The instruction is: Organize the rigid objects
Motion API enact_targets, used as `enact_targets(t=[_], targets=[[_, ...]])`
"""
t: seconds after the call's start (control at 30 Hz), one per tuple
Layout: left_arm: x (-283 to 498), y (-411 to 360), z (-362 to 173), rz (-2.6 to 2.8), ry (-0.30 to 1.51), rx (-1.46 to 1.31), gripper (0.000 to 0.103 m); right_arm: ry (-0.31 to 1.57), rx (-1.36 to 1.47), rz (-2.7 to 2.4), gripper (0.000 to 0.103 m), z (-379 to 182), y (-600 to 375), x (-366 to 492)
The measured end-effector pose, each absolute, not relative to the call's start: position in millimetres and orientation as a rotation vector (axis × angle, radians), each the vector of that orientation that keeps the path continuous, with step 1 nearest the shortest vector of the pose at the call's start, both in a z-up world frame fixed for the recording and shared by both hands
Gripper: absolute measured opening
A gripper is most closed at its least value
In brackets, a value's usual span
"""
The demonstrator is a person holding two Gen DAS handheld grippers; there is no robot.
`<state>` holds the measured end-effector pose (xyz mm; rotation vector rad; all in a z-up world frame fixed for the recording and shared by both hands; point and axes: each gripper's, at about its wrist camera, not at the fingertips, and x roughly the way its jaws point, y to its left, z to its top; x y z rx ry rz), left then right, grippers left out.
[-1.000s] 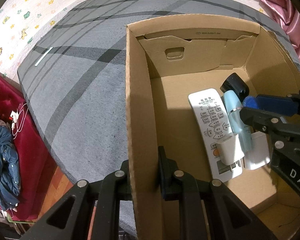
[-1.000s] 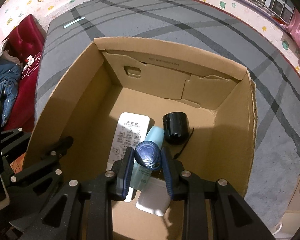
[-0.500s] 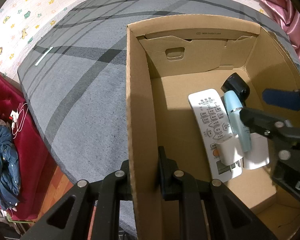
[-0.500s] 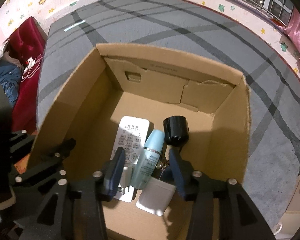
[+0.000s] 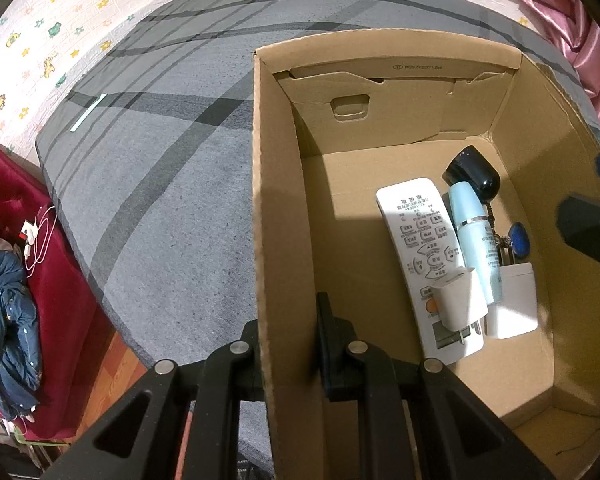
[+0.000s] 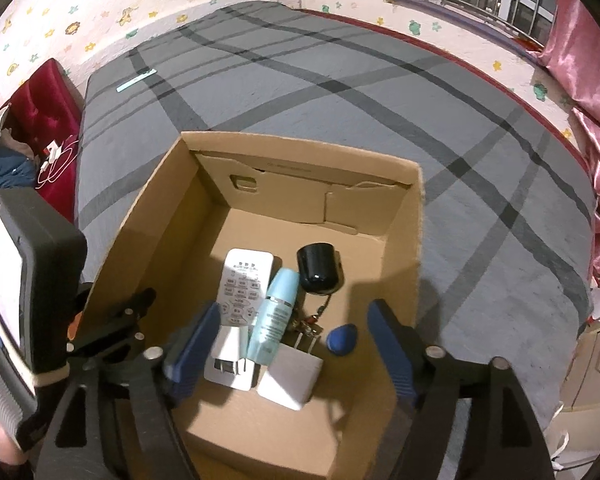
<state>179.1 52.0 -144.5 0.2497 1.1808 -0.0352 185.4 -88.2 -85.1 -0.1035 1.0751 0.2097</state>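
So the left gripper [image 5: 290, 344] is pinching the left wall of the cardboard box [image 5: 284, 208], one finger outside and one inside, pressed tight on the cardboard. The box sits on a grey rug with dark stripes [image 6: 340, 92]. The right gripper [image 6: 290, 344] hangs above the near end of the box with its blue-padded jaws spread wide; they've just been opening and there's nothing clamped between them, the stuff you see in the gap is lying down on the box floor. Down there: a white remote control [image 5: 424, 256] lying lengthwise, a light blue bottle [image 5: 474, 236] right beside it on the right and leaning partly over a white charger block [image 5: 512, 304], and a white plug adapter [image 5: 458, 304] resting on the lower end of the remote. A black rounded cap-like thing [image 6: 318, 270] sits at the far tip of the bottle, and a blue oval key fob [image 6: 342, 340] with a small bunch of keys lies just right of the bottle. Off to the left there's a red cushioned bench [image 5: 48, 280] with a dark blue jacket [image 5: 6, 336] on it.
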Motion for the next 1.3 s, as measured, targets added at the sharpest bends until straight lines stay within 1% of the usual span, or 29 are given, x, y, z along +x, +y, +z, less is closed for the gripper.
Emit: enact_targets(t=[0.13,0.17,0.23,0.7,0.87,0.9,0.93,0.97,1.0,1.03,1.1,1.17,1.2,1.23,1.3], targets=[[179,51,-144,-0.033,1.181,0.256,0.017,1.070,-0.093,0.189,0.095,-79,-96,179],[179,51,-144,-0.032,1.182,0.255,0.017,1.066,-0.093,0.183,0.096,-77,-99,177],[179,50,-144,-0.031,1.181,0.257,0.017,1.062,-0.093,0.170,0.103,-75,-103,174],[179,48,-141,-0.027,1.184,0.261,0.017,1.055,-0.068,0.134,0.103,-69,-120,163],[179,47,-134,-0.018,1.169,0.270,0.021,1.062,-0.072,0.130,0.103,-69,-122,159],[178,46,-132,-0.021,1.164,0.272,0.027,1.059,-0.072,0.129,0.103,-68,-122,157],[178,45,-130,-0.023,1.163,0.272,0.044,1.056,-0.071,0.128,0.103,-66,-122,156],[177,45,-127,-0.025,1.159,0.273,0.055,1.053,-0.069,0.129,0.103,-65,-123,155],[176,44,-124,-0.020,1.152,0.274,0.074,1.050,-0.065,0.129,0.103,-63,-123,153],[174,44,-121,-0.016,1.142,0.275,0.083,1.046,-0.061,0.129,0.103,-61,-124,152],[171,42,-117,-0.015,1.129,0.276,0.091,1.039,-0.057,0.128,0.103,-58,-125,148],[169,41,-112,-0.018,1.126,0.264,0.095,1.031,-0.053,0.125,0.103,-54,-126,144],[166,41,-110,-0.025,1.125,0.251,0.101,1.028,-0.052,0.124,0.103,-52,-127,143],[164,41,-108,-0.035,1.123,0.240,0.103,1.023,-0.049,0.123,0.103,-50,-128,141],[159,39,-104,-0.033,1.119,0.231,0.103,1.015,-0.043,0.120,0.103,-46,-131,137]])
